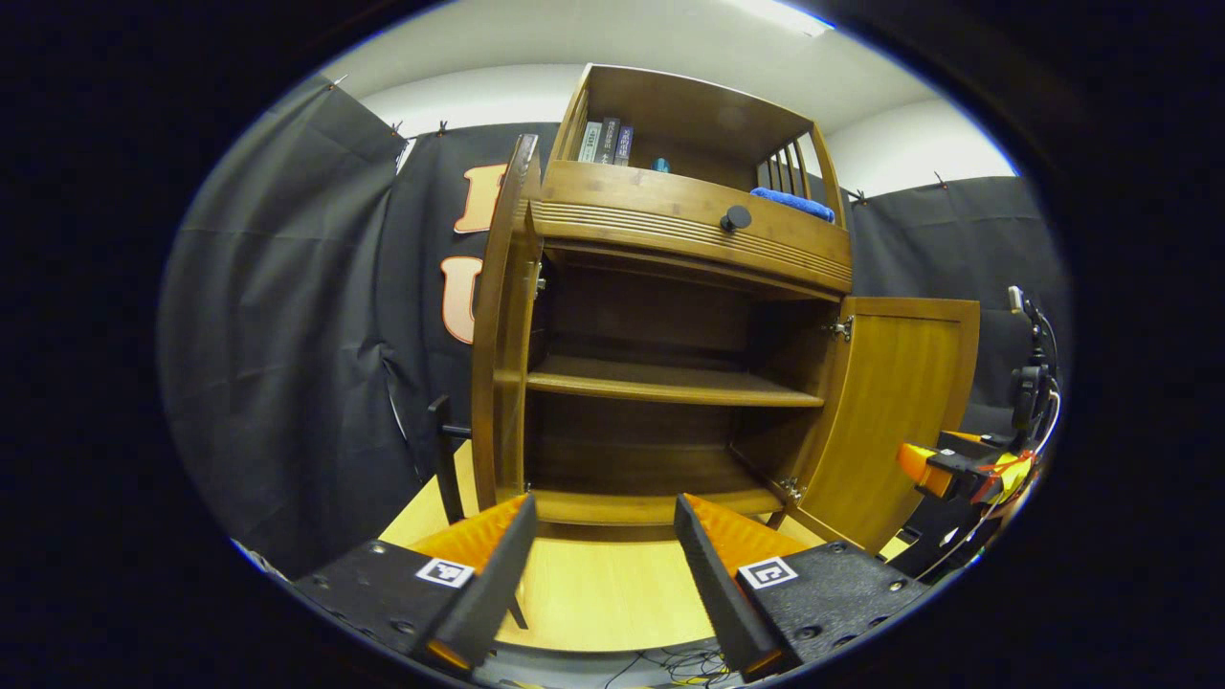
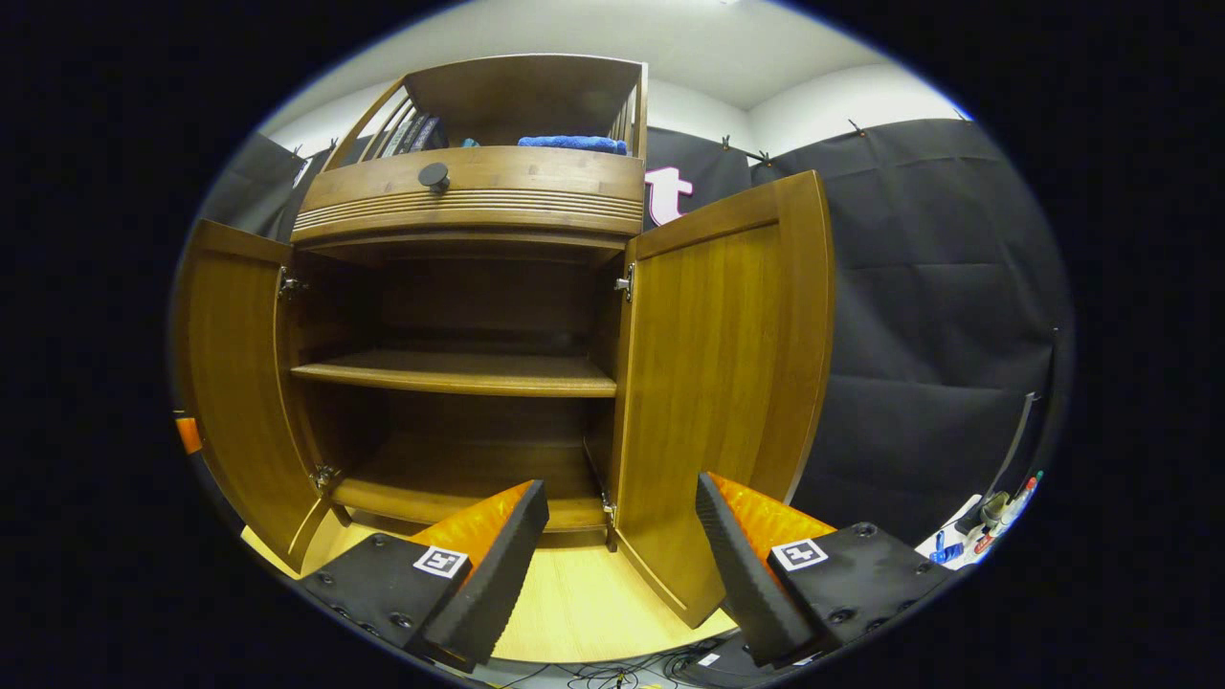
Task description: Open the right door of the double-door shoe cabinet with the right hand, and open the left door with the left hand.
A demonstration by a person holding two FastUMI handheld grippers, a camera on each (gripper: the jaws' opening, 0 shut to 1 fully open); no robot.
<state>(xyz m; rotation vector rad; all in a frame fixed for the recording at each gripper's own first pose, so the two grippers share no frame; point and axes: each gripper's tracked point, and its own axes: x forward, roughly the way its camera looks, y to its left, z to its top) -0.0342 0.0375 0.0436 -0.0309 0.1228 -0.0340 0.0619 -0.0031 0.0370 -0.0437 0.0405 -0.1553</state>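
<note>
The shoe cabinet point(image 1: 670, 287) stood on a pale wooden worktop point(image 1: 593, 584) in front of the black cloth wall, with both of its doors swung wide. Its lower compartment held one middle shelf point(image 1: 660, 381) and a bottom board point(image 2: 459, 478), and both were bare. Above the compartment ran a drawer front point(image 2: 478, 187) with a single dark round knob point(image 2: 434, 174). On top sat an open railed cubby point(image 1: 689, 124) holding a few upright books point(image 1: 605, 142) at one end, a small blue object beside them that was too small to identify, and a folded blue cloth point(image 1: 792, 203) at the other end.

In the left gripper view the left door point(image 1: 502, 325) was seen nearly edge-on, and the right door point(image 1: 895, 411) stood open with its inner face showing. In the right gripper view the right door point(image 2: 723, 383) showed its warm brown grain broadly, and the left door point(image 2: 230, 383) was open at the far side. Small metal hinges point(image 2: 624, 283) showed at the door edges.

The left tongs point(image 1: 603, 545) were apart, holding nothing, a little in front of the cabinet's base. The right tongs point(image 2: 622, 536) were likewise apart and empty, just beside the lower edge of the right door but not touching it. The right gripper point(image 1: 947, 469) also showed in the left gripper view, beyond the right door. A few pens or markers point(image 2: 986, 522) lay off to the side in the right gripper view.
</note>
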